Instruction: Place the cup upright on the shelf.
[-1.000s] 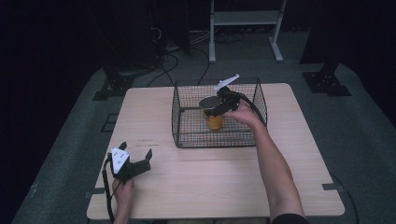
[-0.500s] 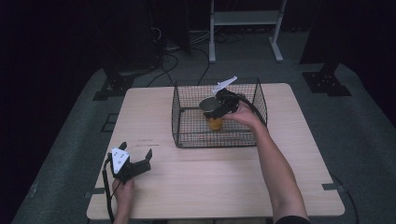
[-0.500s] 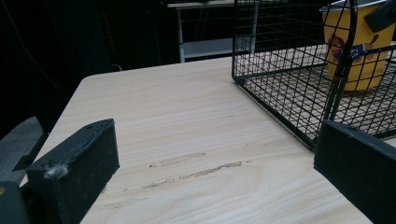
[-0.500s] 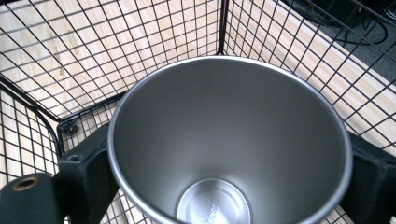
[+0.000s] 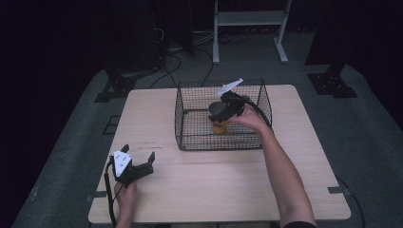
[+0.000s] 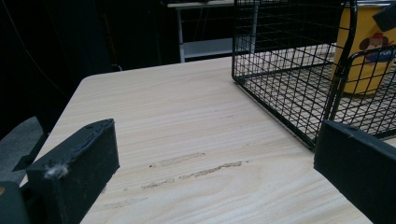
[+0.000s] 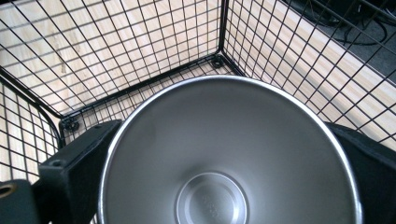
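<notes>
A yellow cup with a steel inside stands upright within the black wire basket at the middle back of the table. My right gripper reaches in from above and is shut on the cup, one jaw at each side of its rim. The right gripper view looks down into the cup, with basket mesh around it. My left gripper lies near the table's front left, open and holding nothing. The left gripper view has the basket and the cup ahead to its right.
The light wooden table has bare surface between the basket and its front edge. Dark floor, cables and a white metal frame lie beyond the far edge.
My right gripper has sunk slightly lower into the basket with the cup. The left gripper has stayed where it was.
</notes>
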Action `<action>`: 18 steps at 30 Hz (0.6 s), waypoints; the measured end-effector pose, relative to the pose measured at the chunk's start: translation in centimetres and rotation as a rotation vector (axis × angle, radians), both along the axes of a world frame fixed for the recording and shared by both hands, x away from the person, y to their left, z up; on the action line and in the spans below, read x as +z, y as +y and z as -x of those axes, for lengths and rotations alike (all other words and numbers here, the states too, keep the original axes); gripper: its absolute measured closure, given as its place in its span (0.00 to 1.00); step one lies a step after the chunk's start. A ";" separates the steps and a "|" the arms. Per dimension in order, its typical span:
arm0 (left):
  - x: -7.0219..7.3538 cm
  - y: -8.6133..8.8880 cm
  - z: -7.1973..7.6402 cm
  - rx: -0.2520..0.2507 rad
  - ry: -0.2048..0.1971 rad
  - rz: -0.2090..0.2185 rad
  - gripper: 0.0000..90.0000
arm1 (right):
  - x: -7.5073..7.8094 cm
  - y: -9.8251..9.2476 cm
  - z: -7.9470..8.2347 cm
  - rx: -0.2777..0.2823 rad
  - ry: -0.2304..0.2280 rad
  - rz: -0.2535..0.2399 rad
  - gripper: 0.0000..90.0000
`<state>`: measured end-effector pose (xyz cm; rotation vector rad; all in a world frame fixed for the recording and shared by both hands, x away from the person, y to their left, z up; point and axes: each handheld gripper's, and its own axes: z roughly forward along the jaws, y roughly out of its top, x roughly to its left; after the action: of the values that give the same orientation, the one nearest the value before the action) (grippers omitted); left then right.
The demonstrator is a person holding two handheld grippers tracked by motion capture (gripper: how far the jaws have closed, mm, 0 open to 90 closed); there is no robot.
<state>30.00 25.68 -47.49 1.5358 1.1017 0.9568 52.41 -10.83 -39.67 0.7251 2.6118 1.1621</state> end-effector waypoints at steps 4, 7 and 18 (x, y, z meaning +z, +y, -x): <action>0.0 0.0 0.0 0.000 0.000 0.000 0.00 | 0.1 -0.2 0.2 0.000 -0.004 -0.018 0.02; 0.0 0.0 0.0 0.000 0.000 -0.002 0.00 | 0.3 -0.3 0.3 0.004 -0.010 -0.033 0.02; 0.0 0.0 -0.1 0.004 0.002 -0.002 0.00 | 1.7 -0.9 0.5 -0.002 -0.032 -0.141 0.02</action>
<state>30.09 25.68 -47.50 1.5368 1.1056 0.9596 51.89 -11.68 -37.96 0.7289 2.5219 1.3566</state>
